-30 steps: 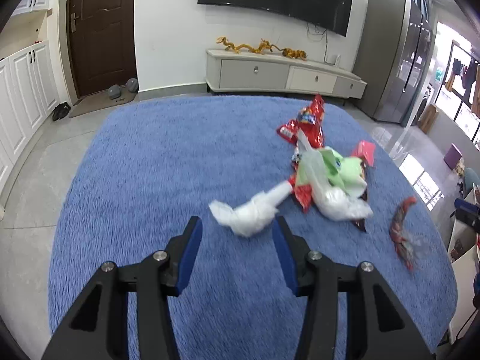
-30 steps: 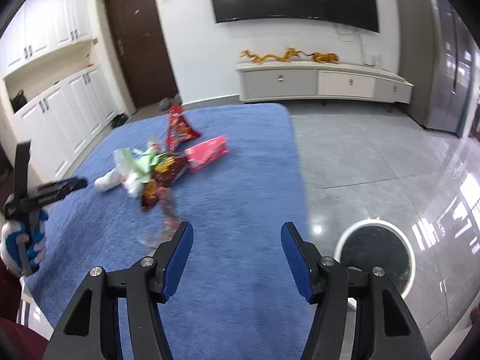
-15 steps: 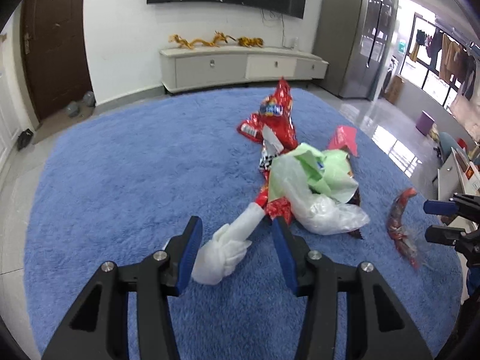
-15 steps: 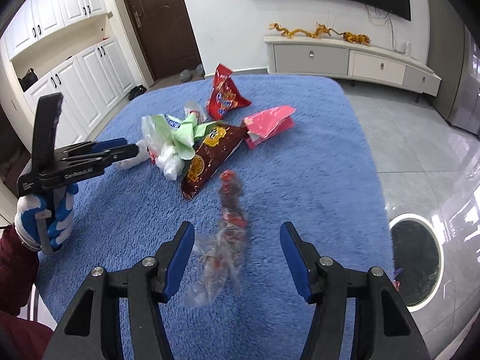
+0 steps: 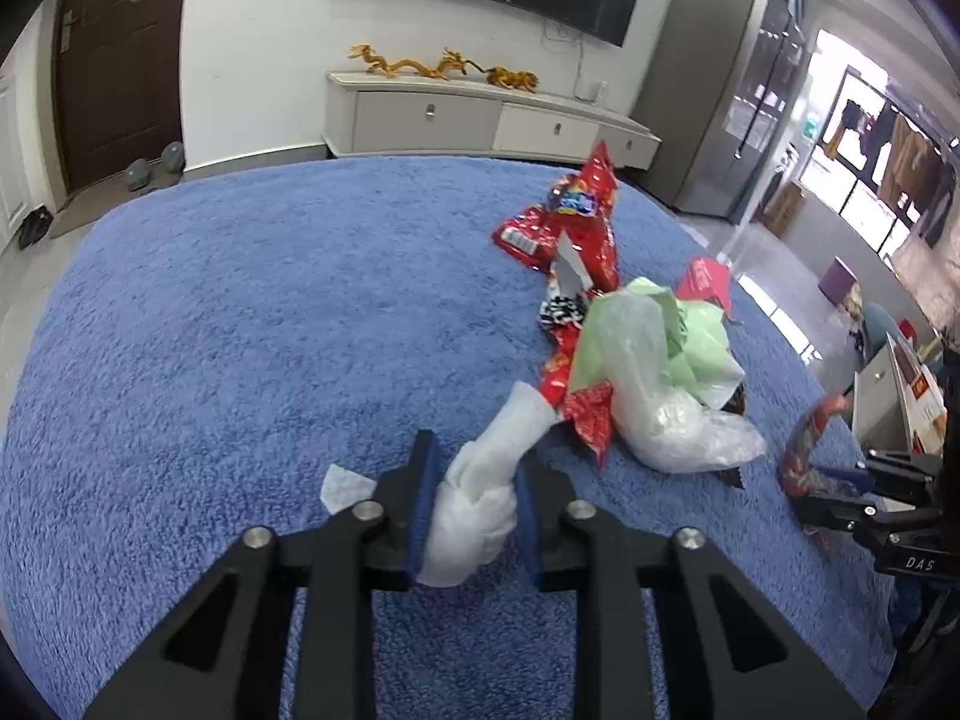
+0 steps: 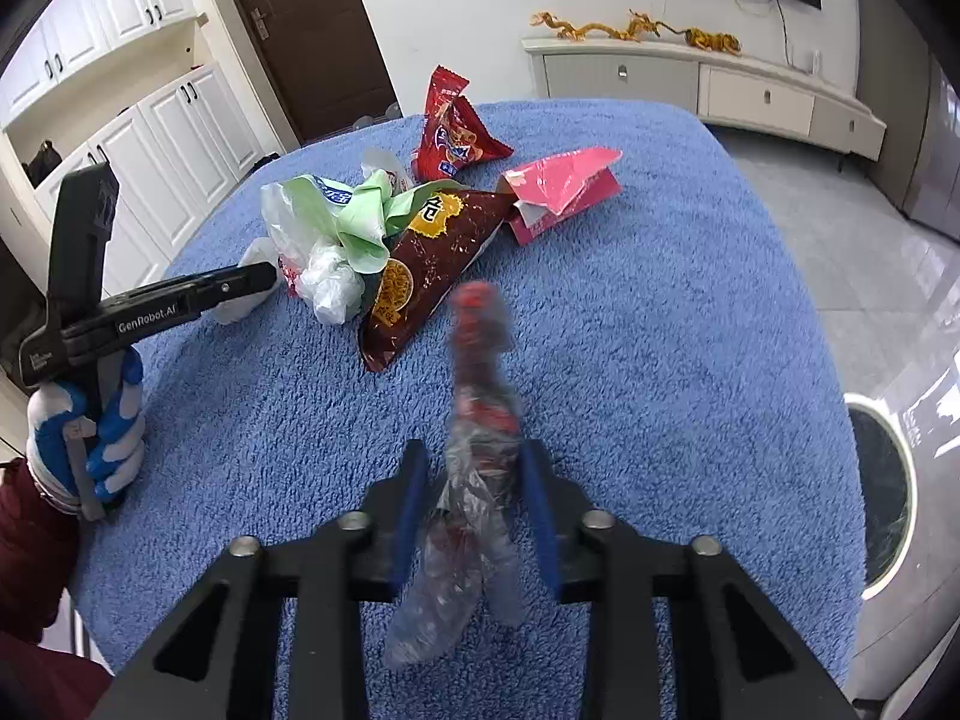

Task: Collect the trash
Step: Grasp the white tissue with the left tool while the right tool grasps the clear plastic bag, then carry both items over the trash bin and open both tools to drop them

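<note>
Left wrist view: the left gripper (image 5: 471, 495) is clamped on a white tissue wad (image 5: 480, 498) lying on the blue rug (image 5: 240, 330), beside the trash pile (image 5: 630, 360).

Right wrist view: the right gripper (image 6: 474, 498) pinches a clear wrapper (image 6: 474, 480) near the rug's (image 6: 660, 330) near edge.

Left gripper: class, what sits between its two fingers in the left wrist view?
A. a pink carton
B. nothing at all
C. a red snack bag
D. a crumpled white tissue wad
D: in the left wrist view the left gripper has its blue fingers closed against the crumpled white tissue wad, while the red snack bag lies farther off on the blue rug.
</note>
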Demonstrator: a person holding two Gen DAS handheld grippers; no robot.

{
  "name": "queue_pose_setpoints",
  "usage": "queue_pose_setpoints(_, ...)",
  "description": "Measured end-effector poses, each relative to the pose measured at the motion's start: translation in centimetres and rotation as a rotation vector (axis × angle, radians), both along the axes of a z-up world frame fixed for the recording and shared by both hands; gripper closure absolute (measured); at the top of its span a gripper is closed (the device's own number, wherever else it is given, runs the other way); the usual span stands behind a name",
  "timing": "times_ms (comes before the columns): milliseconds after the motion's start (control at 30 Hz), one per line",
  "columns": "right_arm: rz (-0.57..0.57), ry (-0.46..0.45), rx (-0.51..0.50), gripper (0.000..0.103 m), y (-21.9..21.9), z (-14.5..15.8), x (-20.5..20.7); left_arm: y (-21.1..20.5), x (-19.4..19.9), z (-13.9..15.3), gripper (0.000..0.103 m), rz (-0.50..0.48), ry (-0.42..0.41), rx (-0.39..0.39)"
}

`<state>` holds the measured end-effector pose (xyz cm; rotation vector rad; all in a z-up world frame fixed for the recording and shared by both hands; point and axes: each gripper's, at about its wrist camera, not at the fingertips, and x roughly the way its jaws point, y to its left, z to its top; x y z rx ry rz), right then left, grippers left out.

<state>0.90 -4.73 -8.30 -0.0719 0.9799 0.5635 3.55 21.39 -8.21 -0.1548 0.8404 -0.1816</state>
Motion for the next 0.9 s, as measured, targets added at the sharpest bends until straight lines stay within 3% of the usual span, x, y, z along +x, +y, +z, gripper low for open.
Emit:
queue_pose_setpoints(300,0.007,-0.059,0.068,0.083,-1.9,1.7,-1.1,-0.7,-2.6,1.0,0.087,0.053,-0.019,0.038)
queue_pose_setpoints(567,-0.044,-0.085,0.134,0.083,-6.0,2.2,-0.9,-3.7,-4.0,4.7,0.087,0.043,-0.079,0.063)
queue_pose_setpoints(700,-0.103,-0.120,0.168,0.083,-9.6,2.5,-0.3,-7.2,-2.6,6.0,0.087,-0.006,-0.081,0.072)
queue_pose_setpoints(900,-0.277,-0.139,0.194,0.083,-17.6,2.0,1.5,-18.1,2.0,6.8,0.087,-0.202,-0.065,0.120)
